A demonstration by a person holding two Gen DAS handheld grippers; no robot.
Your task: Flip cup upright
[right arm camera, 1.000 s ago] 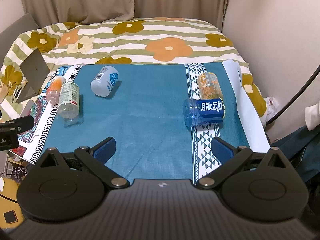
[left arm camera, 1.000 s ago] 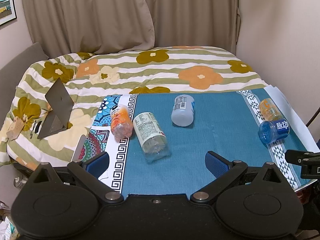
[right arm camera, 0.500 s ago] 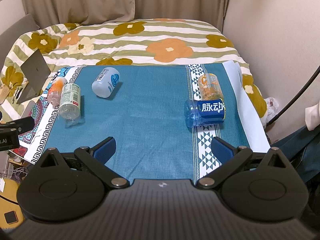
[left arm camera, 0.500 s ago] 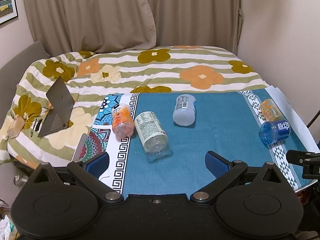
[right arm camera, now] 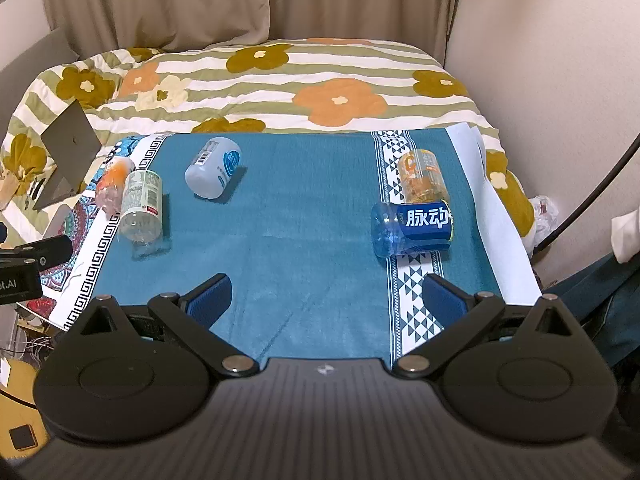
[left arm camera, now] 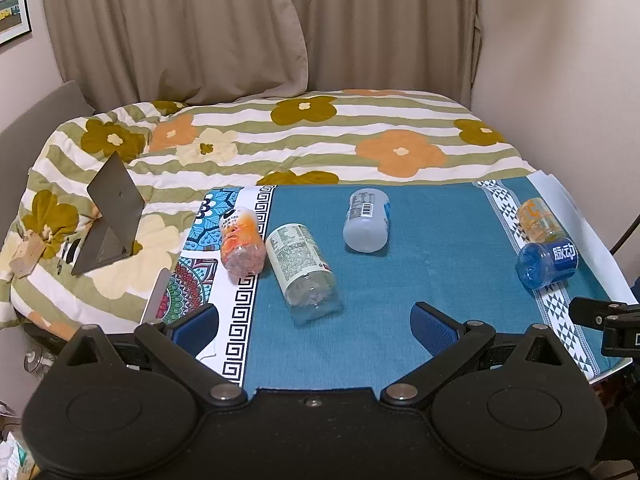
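Several cut-bottle cups lie on their sides on a teal cloth (left arm camera: 420, 248). A clear one with a white label (left arm camera: 300, 268) (right arm camera: 142, 208) lies beside an orange-print one (left arm camera: 242, 238) (right arm camera: 112, 184). A pale grey-blue one (left arm camera: 366, 220) (right arm camera: 214, 168) lies mid-table. At the right, a blue one (left arm camera: 546, 260) (right arm camera: 412, 228) lies against an orange-label one (left arm camera: 538, 218) (right arm camera: 422, 176). My left gripper (left arm camera: 314, 326) is open, just short of the clear cup. My right gripper (right arm camera: 326, 300) is open, below and left of the blue cup.
The teal cloth covers a small table in front of a bed with a flowered quilt (left arm camera: 320, 140). A grey stand (left arm camera: 110, 216) sits on the quilt at left. A wall (right arm camera: 560, 80) is close on the right; a dark cable (right arm camera: 592, 196) runs there.
Both views have shifted slightly; the cups sit a little lower in the right view, as if both grippers tilted or rose a bit. No cup has moved. Both grippers stay open.
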